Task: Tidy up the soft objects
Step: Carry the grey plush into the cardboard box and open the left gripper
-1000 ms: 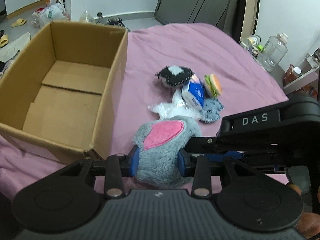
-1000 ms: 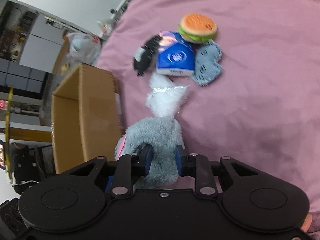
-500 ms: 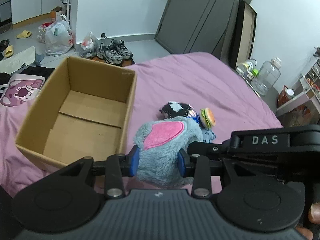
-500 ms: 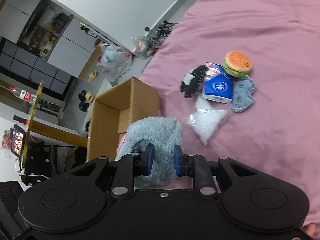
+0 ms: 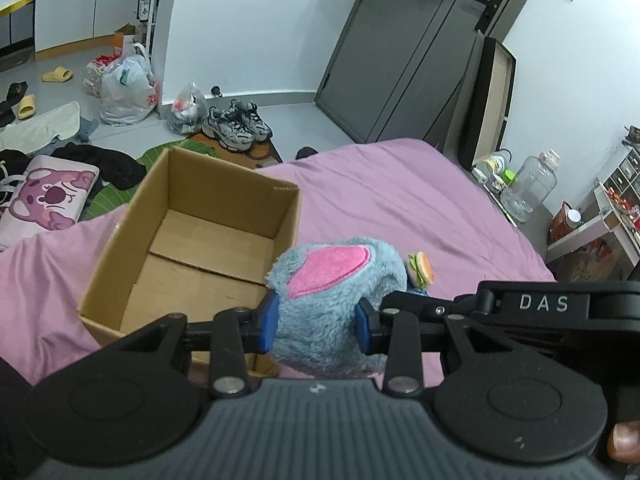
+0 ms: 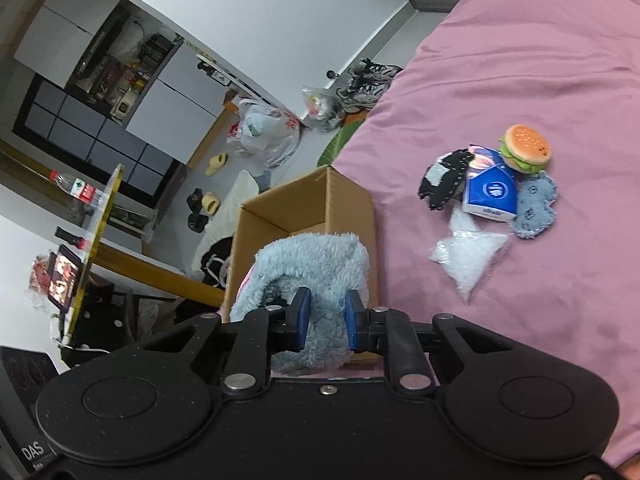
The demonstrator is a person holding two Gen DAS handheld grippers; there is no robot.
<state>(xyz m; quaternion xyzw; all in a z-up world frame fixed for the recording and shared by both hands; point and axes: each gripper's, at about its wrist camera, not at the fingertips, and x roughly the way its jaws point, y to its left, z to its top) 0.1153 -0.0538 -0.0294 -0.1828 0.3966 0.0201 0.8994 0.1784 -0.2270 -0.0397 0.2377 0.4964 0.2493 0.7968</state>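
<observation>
Both grippers are shut on one grey-blue plush toy [image 5: 328, 300] with a pink ear patch, held high above the pink bed. My left gripper [image 5: 316, 322] clamps it from the sides. My right gripper [image 6: 325, 320] clamps another part of the toy [image 6: 316, 264]. An open, empty cardboard box [image 5: 192, 248] sits on the bed just left of the toy; it also shows in the right wrist view [image 6: 312, 208]. On the bed lie a burger plush [image 6: 526, 152], a blue tissue pack [image 6: 490, 192], a black-and-white plush [image 6: 442, 178], a grey plush [image 6: 536, 208] and a clear bag [image 6: 468, 256].
The pink bed [image 5: 400, 208] ends at a floor with shoes [image 5: 236, 128], plastic bags [image 5: 124, 88] and clothes. A large water bottle [image 5: 528, 184] and shelves stand by the bed's right side. A dark door [image 5: 400, 60] is at the back.
Both grippers have lifted the grey-blue plush up off the bed and away from the pile; the box and the other items now look smaller and lower.
</observation>
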